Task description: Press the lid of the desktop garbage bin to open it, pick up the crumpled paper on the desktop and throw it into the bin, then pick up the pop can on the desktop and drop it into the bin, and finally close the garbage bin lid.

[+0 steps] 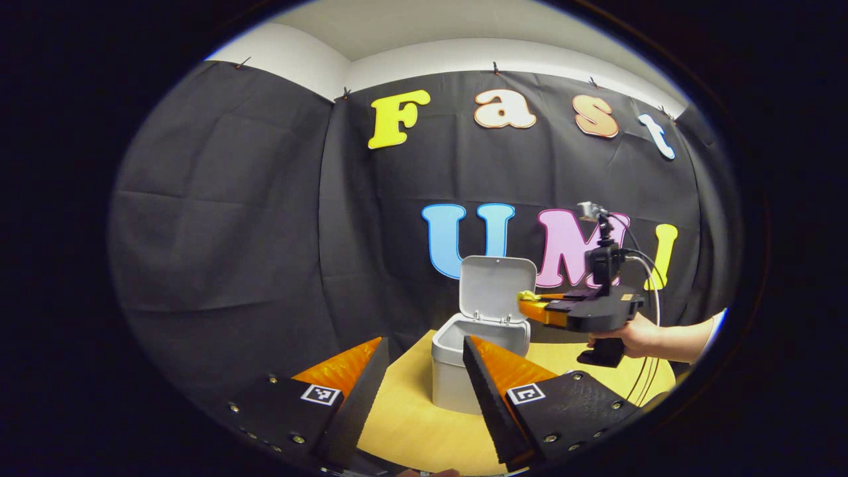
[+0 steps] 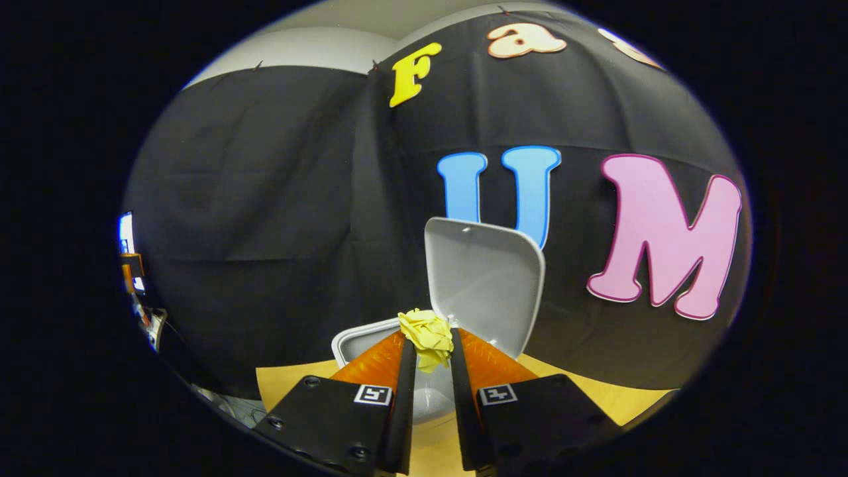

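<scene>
Bin: the desktop garbage bin (image 1: 457, 371) stood on the yellow worktop (image 1: 411, 430), near the black cloth wall.
Lid: the lid (image 1: 495, 289) was raised upright behind the bin's mouth, so the bin stood open; in the right gripper view the lid (image 2: 487, 285) rose just beyond the fingers.
Right gripper: the right gripper (image 2: 432, 351) was closed on the crumpled paper (image 2: 428, 338), both fingers pressing its sides.
Paper position: the yellow paper was held in the air above the bin's open mouth, with the bin rim (image 2: 358, 338) below it. In the left gripper view the paper (image 1: 527, 296) showed at the tips of the right gripper (image 1: 530, 305), level with the lower part of the lid.
Hand: a hand (image 1: 633, 334) held the right gripper's handle.
Left gripper: the left gripper (image 1: 424, 348) had its fingers spread apart with nothing between them, held on the near side of the bin.
</scene>
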`<state>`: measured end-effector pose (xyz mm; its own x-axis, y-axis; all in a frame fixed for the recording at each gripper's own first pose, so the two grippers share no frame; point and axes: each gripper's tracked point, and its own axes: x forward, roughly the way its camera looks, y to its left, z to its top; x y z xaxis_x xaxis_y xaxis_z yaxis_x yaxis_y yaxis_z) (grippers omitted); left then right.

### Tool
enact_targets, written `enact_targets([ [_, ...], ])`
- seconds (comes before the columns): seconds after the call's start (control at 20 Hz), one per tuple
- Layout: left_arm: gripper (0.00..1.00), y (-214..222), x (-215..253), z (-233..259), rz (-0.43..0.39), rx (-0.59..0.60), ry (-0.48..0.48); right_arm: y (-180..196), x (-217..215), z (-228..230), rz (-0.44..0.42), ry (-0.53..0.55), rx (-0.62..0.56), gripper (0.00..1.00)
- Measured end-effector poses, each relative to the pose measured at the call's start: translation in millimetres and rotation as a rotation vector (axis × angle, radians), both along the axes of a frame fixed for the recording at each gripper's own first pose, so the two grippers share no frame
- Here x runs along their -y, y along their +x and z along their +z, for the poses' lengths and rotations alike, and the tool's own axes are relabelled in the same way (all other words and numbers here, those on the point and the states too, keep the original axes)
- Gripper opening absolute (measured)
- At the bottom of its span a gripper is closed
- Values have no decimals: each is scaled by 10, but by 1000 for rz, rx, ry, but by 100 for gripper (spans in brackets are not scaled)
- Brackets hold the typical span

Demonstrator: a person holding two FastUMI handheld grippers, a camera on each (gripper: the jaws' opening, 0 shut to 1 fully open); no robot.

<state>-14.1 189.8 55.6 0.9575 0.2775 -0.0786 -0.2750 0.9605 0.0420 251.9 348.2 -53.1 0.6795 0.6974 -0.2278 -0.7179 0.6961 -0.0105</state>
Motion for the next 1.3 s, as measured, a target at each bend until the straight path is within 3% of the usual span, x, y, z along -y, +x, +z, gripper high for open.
enact_targets([
  [0.15, 76, -72, -57, 5, 10, -9, 24, 118, -144, -286, -15, -45, -73, 33],
  [0.2, 76, -102, -81, 10, 15, -9, 33, 151, -162, -352, -21, -56, -85, 21],
  [0.25, 76, -118, -99, 24, 20, -7, 37, 177, -148, -429, -33, -71, -99, 33],
  [0.3, 76, -128, -97, 15, 20, -6, 35, 182, -157, -495, -29, -78, -119, 31],
  [0.35, 76, -140, -105, 3, 22, -8, 30, 176, -174, -535, -26, -82, -132, 42],
  [0.4, 76, -133, -112, -29, 23, -11, 23, 184, -161, -558, -30, -87, -135, 62],
  [0.45, 76, -119, -115, -52, 23, -14, 14, 196, -143, -547, -36, -91, -127, 66],
  [0.55, 76, -82, -87, -92, 14, -19, -5, 214, -133, -497, -37, -84, -118, 93],
  [0.6, 76, -57, -77, -104, 7, -19, -13, 198, -101, -492, -42, -80, -120, 98],
  [1.0, 76, 350, 343, -114, -136, 20, -67, 26, 510, -183, -60, -46, -93, 98],
  [1.2, 77, 676, 685, -222, -228, 15, -88, -49, 1112, 40, -141, 8, -88, 98],
  [1.3, 77, 881, 921, -214, -289, 77, -99, -77, 1485, 120, -197, 23, -81, 98],
])
